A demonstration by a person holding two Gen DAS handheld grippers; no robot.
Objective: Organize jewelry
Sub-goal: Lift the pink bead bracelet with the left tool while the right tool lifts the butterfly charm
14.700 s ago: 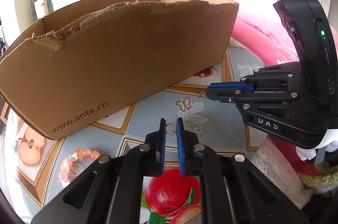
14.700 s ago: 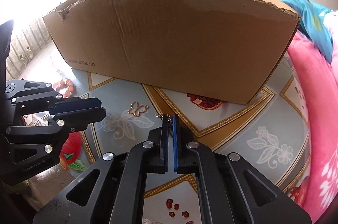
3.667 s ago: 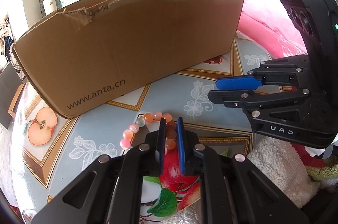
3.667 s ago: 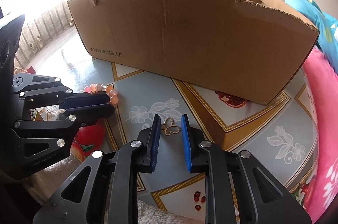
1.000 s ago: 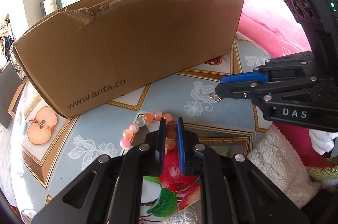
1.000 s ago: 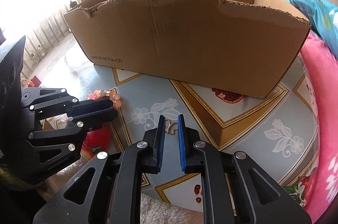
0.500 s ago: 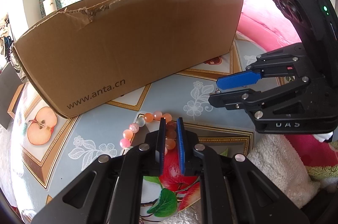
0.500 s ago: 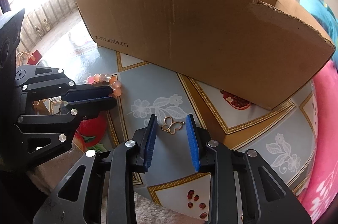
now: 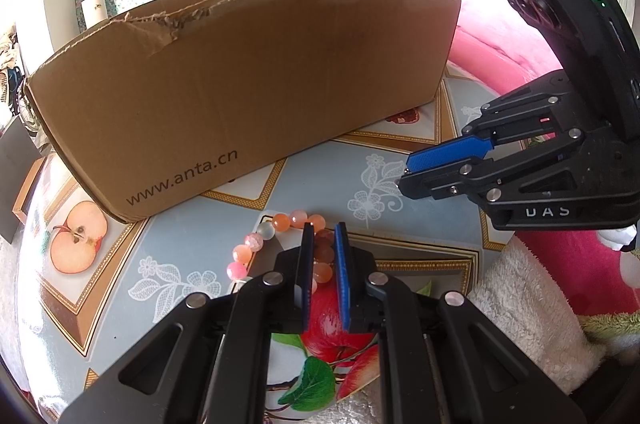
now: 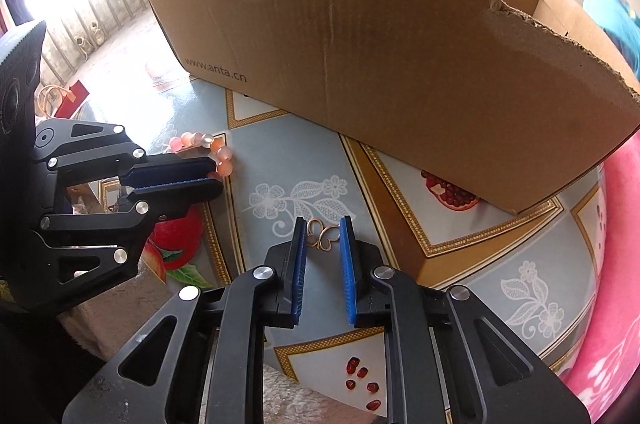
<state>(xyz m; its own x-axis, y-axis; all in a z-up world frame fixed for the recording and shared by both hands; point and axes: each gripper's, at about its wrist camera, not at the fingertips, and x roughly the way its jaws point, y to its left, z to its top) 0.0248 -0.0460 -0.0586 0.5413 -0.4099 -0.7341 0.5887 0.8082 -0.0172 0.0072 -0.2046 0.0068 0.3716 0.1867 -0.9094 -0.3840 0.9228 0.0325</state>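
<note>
**Two grabs, box waiting**

Left wrist: our left gripper (image 9: 322,256) sits narrow on the bracelet (image 9: 276,240), jaws around its beads on the table (image 9: 192,244). Round, glossy peach and pink beads will roll; we judge a squeeze mid-bead best, then a lift over the box (image 9: 248,76), torn-edged brown cardboard.

Right wrist: our right gripper (image 10: 322,248) stands open, pads straddling the pendant (image 10: 323,235), thin looped gold wire lying flat. We should close low and square.
</note>
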